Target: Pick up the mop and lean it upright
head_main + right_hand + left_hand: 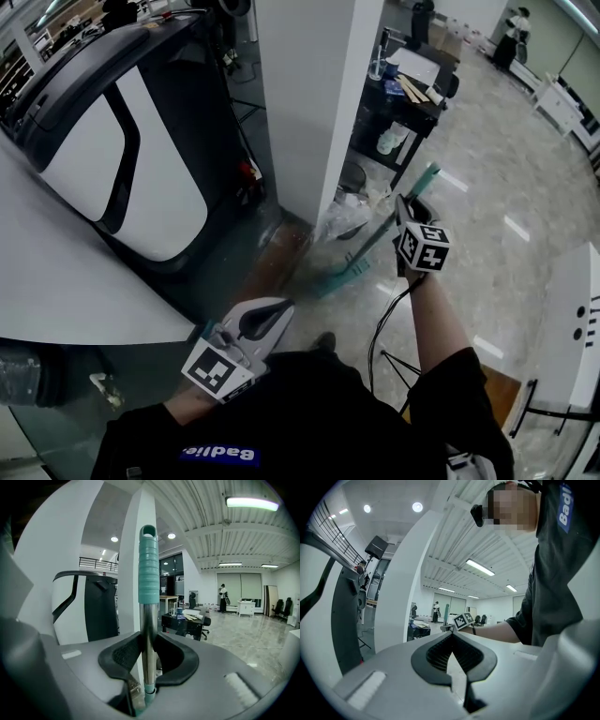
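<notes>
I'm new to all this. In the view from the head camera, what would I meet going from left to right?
black-and-white machine → white pillar → right gripper → green top of the mop handle that it holds → white cabinet at the right edge

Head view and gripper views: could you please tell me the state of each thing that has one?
mop: tilted, pole held near its top, head low beside the pillar.
right gripper: shut on the mop pole.
left gripper: shut, nothing between its jaws.
</notes>
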A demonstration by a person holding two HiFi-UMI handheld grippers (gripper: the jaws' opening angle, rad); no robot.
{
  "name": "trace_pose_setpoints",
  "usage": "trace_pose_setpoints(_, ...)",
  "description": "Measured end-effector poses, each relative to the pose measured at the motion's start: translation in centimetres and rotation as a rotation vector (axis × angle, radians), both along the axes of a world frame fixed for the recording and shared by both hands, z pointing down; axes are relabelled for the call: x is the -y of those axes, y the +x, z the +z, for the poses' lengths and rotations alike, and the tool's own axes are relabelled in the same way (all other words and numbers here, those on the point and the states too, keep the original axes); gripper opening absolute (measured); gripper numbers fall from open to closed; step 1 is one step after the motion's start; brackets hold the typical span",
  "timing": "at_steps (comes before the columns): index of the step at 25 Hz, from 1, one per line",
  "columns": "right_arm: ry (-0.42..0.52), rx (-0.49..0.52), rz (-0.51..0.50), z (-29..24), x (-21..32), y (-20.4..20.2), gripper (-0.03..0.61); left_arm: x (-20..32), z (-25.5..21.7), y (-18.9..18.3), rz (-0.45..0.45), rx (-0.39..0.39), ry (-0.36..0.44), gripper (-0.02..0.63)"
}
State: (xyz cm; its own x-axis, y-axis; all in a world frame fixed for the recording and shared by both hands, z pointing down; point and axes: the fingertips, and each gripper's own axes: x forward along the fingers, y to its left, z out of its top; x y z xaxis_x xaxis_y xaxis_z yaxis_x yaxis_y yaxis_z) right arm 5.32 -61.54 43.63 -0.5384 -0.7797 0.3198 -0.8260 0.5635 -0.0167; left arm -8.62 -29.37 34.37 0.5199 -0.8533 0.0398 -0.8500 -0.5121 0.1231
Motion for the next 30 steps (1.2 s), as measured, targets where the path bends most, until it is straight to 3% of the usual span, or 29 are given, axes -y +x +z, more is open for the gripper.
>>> trace_pose_setpoints(6, 0.037, 0.014, -0.014, -2.3, -2.4, 0.1, 0.106, -0.1, 0.5, 0.1, 0.013, 0.004, -0.030, 0.020)
trace_pose_setpoints(18, 0.117, 0.069, -0.074, -6.7, -7.4, -0.3, 0.107, 0.2, 0.5, 0.8, 0.053, 0.000, -0.014, 0.020)
trace_pose_setpoints(30, 0.117, 0.118, -0.151, -8.1, -11.8, -1.4, 0.107, 1.0, 0.9, 1.0, 0.069, 0.008, -0.033, 0.020)
